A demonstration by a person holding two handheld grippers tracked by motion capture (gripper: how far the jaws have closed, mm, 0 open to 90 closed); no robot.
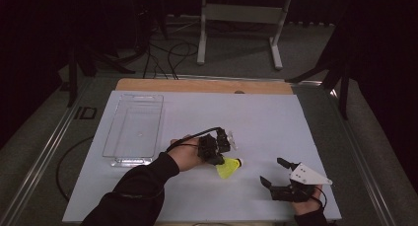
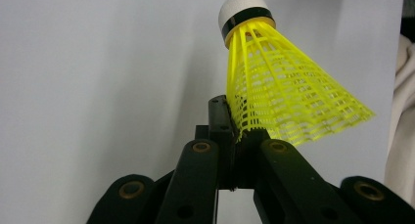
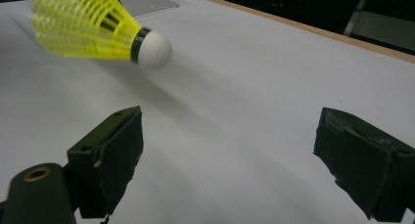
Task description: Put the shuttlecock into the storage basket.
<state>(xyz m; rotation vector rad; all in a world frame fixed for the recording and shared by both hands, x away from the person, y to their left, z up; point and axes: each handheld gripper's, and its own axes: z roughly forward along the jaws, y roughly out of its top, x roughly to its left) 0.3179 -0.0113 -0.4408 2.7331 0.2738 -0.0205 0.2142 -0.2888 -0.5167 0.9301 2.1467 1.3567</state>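
Right gripper (image 1: pixel 274 173) near the table's front edge, jaws wide, left gripper (image 1: pixel 220 157) pinching yellow shuttlecock (image 1: pixel 228 167) skirt, clear tray (image 1: pixel 133 130) beyond

On the table (image 1: pixel 276 112), the tray (image 1: pixel 133 130) sits at ten o'clock. The shuttlecock (image 1: pixel 229 167) lies near the centre — just right of the left gripper (image 1: pixel 220 155). The right gripper (image 1: pixel 273 172) sits at four o'clock — well apart from the tray.

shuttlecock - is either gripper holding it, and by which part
The left gripper is shut on the yellow shuttlecock, pinching the open edge of its skirt; the white cork end is free. The right gripper is open and holds nothing.
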